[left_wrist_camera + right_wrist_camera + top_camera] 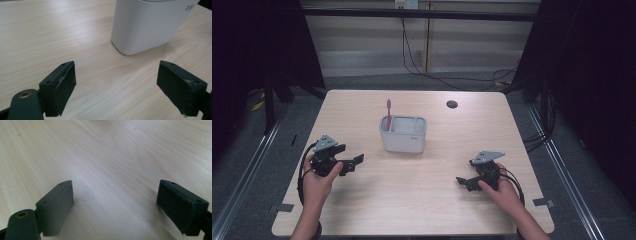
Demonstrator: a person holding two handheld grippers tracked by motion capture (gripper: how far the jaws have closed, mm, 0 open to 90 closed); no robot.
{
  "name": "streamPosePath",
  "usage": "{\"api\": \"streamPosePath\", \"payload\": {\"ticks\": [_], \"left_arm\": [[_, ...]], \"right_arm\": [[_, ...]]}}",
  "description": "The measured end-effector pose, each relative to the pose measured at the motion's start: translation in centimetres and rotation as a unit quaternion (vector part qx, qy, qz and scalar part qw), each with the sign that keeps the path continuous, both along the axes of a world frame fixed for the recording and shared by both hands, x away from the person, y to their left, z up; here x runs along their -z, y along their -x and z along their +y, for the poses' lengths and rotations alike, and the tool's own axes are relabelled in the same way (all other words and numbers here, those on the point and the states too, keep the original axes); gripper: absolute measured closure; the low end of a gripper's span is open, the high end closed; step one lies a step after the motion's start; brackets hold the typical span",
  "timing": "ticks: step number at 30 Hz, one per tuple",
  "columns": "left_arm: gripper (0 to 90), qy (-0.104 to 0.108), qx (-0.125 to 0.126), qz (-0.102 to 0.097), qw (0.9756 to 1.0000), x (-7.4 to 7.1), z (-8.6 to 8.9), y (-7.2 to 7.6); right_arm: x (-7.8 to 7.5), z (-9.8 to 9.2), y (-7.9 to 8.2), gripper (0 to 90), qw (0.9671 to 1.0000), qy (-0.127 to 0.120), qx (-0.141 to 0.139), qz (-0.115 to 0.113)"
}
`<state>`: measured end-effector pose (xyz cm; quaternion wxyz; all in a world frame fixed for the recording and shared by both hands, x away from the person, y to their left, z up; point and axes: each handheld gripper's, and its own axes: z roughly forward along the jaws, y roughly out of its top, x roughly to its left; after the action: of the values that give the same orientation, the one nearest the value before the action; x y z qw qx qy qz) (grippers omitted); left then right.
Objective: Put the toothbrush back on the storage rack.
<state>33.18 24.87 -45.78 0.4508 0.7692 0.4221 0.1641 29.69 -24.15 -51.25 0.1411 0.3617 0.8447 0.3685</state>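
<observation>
Standing over the pale wooden counter, I see both pairs of tongs spread wide with nothing between their jaws. The left tongs sit in the person's left hand near the counter's left edge, jaws aimed toward the white holder in the middle. In the left gripper view, the two black jaws stand far apart above bare wood, and the white holder rises just beyond them, closer to the right jaw, not touching either. The right tongs rest in the right hand toward the front right of the counter, well apart from the holder. Their jaws gape just as wide in the right gripper view, with plain wood grain under them; whether they touch the counter I cannot tell. A pink toothbrush stands upright in the holder's left rear corner, well away from both tongs.
</observation>
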Motion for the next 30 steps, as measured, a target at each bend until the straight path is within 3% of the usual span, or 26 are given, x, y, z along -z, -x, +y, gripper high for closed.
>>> {"api": "streamPosePath", "payload": {"ticks": [21,30], "left_arm": [[15.7,-0.040,0.025,0.022,0.9987,1.9,1.2,0.6],[15.8,-0.043,0.018,0.032,0.9984,2.6,1.7,0.7]], "right_arm": [[0.0,0.0,0.0,13.4,1.0000,0.000,0.000,0.000],[0.0,0.0,0.0,13.4,1.0000,0.000,0.000,0.000]]}}
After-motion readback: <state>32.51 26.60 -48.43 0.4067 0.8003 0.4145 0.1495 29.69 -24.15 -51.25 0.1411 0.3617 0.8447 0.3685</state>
